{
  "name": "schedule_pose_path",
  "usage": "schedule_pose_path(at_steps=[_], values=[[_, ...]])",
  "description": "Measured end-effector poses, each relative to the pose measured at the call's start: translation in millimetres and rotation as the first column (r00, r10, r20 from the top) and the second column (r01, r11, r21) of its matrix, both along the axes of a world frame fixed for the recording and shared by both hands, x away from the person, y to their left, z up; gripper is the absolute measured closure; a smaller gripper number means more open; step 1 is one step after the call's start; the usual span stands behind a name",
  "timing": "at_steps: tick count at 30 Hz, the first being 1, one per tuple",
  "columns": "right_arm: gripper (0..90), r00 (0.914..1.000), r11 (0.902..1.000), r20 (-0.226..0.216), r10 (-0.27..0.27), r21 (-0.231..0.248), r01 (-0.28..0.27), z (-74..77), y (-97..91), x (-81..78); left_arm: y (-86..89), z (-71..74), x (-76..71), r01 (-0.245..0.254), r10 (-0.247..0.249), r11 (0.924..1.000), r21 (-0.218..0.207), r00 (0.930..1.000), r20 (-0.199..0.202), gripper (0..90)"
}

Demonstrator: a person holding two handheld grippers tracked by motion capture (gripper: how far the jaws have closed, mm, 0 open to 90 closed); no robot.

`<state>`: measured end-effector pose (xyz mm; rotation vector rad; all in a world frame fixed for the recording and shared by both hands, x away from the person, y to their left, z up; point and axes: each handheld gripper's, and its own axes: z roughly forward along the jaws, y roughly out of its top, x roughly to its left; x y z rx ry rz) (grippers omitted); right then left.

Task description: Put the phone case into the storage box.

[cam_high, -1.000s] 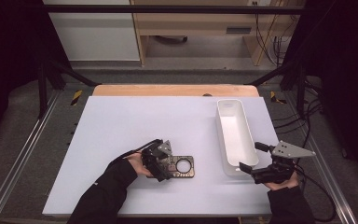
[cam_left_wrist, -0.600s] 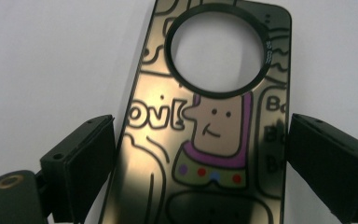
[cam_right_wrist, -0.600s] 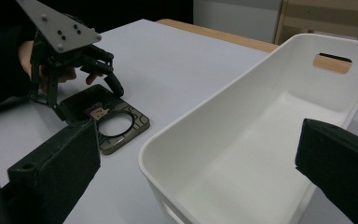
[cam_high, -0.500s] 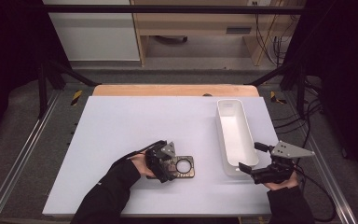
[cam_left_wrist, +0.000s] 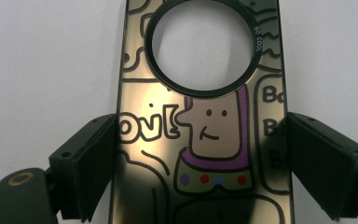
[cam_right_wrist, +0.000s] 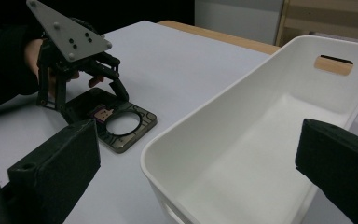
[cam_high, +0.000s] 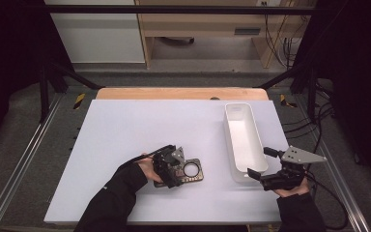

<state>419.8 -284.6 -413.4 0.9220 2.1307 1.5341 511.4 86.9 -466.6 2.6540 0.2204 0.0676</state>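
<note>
A gold plate (cam_high: pixel 193 170) with a round hole and cartoon drawings lies flat on the white table (cam_high: pixel 140 125), front and left of centre. My left gripper (cam_high: pixel 174 170) sits at its left end. In the left gripper view the two jaws press against the long edges of the plate (cam_left_wrist: pixel 205 140), so the left gripper (cam_left_wrist: pixel 203 125) is shut on it. My right gripper (cam_high: pixel 259 162) is open at the near end of a long empty white bin (cam_high: pixel 227 125). The right gripper view shows its jaws wide apart on either side of the bin's near corner (cam_right_wrist: pixel 205 112).
The bin runs front to back along the table's right side, with a handle slot in its far wall (cam_right_wrist: pixel 333 64). A wooden strip (cam_high: pixel 183 93) borders the far edge of the table. Cables trail off to the right.
My left gripper has slid slightly to the right, further onto the plate. The right gripper and the bin have stayed still.
</note>
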Motion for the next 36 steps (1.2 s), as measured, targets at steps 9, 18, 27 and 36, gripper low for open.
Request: schedule_pose_path(at_steps=[9, 18, 27, 36], values=[[0.4, 1.0, 1.0, 0.001, 0.004, 0.002, -0.004, 0.2, -0.2, -0.1, 1.5, 4.8, -0.8, -0.024, 0.024, 0.9996, -0.017, 0.9997, 0.002, 11.7], [0.5, 0.9998, 0.9998, -0.007, 0.021, 0.004, -0.021, 2.2, -0.1, -0.6, 9.2, 22.9, -10.5, -0.037, 0.04, 0.9962, -0.079, 0.9988, 0.029, 11.6], [1.0, 0.9986, 0.9987, -0.014, 0.051, 0.002, -0.051, 5.1, 2.2, -0.9, 27.0, 33.5, -24.2, -0.064, 0.068, 0.9881, -0.14, 0.9974, 0.025, 11.5], [1.7, 0.9952, 0.9953, -0.013, 0.097, -0.001, -0.097, 10.0, 9.6, -2.0, 51.5, 39.3, -39.0, -0.096, 0.104, 0.9771, -0.19, 0.9942, 0.029, 11.5]])
